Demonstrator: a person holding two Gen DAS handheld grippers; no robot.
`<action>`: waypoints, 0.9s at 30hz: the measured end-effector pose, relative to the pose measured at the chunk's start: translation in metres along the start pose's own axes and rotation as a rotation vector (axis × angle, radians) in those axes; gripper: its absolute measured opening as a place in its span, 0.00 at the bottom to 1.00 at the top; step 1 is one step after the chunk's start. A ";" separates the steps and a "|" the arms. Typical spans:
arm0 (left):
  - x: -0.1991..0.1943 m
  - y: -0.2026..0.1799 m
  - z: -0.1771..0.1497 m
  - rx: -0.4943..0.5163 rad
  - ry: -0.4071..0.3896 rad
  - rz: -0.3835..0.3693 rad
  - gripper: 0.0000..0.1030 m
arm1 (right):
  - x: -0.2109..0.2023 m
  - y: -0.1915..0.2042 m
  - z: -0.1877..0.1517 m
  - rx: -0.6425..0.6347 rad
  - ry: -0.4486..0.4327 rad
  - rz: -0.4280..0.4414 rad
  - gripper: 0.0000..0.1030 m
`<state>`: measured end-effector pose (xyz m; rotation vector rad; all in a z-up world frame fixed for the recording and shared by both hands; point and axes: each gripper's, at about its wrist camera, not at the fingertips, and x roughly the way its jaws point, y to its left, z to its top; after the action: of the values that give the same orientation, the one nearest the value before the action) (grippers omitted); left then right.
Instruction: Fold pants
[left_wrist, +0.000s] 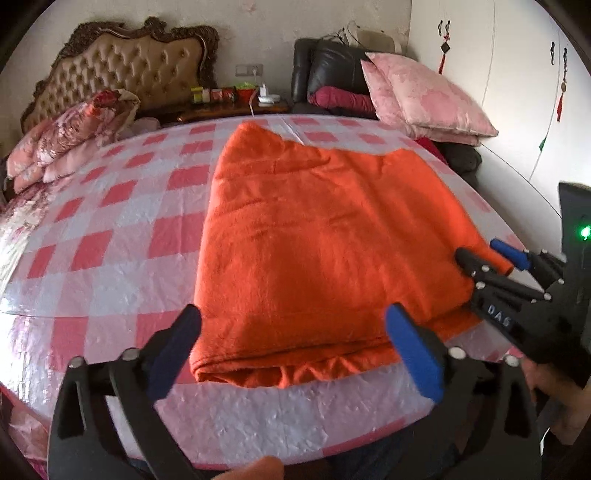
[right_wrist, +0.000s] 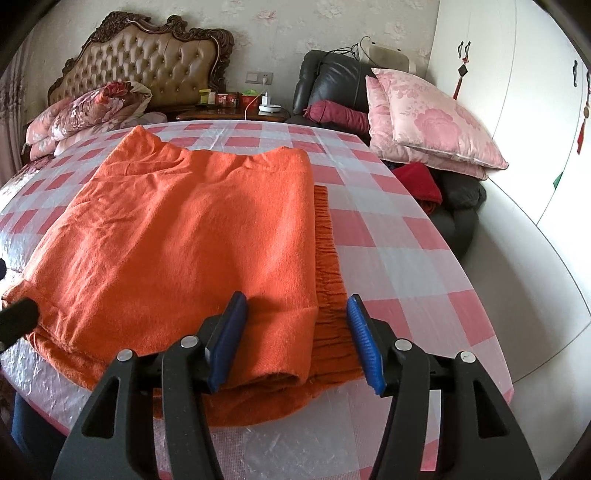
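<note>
Black plastic arms tipped with ribbed blue pads fill the bottom of both wrist views. On the left gripper (left_wrist: 291, 354) the jaws stand wide apart with nothing between them, hovering at the near edge of the folded orange pants (left_wrist: 314, 236). The pants are a thick, fuzzy fleece, folded into a broad rectangle lying flat on a counter (left_wrist: 110, 229) covered in crinkled, glossy plastic checked in pink and white squares.

The right gripper (right_wrist: 297, 338) also has its jaws spread — the left pad rests over the top fold near the pants' front right corner, the right pad sits above a gathered, ribbed strip of the same orange cloth (right_wrist: 328, 258) that sticks out beside the fold. Neither pad pinches anything.

From the left wrist view, the right gripper reaches in from the right at that same corner; white letters on its body read "DAS", and a green light (left_wrist: 584, 232) glows behind it.

Beyond the counter stand a tufted headboard (right_wrist: 147, 62), pink floral pillows (right_wrist: 432, 118) and a black leather chair (right_wrist: 332, 85).
</note>
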<state>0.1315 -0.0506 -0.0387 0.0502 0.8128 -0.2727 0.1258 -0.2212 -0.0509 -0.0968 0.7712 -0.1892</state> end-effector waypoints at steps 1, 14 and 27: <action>-0.003 -0.002 0.001 0.003 -0.004 0.002 0.98 | 0.000 0.000 0.000 0.003 -0.001 0.001 0.54; -0.071 -0.013 0.009 0.010 -0.084 -0.031 0.98 | -0.091 -0.009 0.020 0.069 -0.127 0.039 0.84; -0.085 -0.012 0.016 -0.006 -0.096 -0.025 0.98 | -0.111 -0.011 0.019 0.085 -0.126 0.053 0.86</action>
<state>0.0837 -0.0454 0.0346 0.0206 0.7193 -0.2941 0.0600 -0.2087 0.0407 -0.0081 0.6391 -0.1638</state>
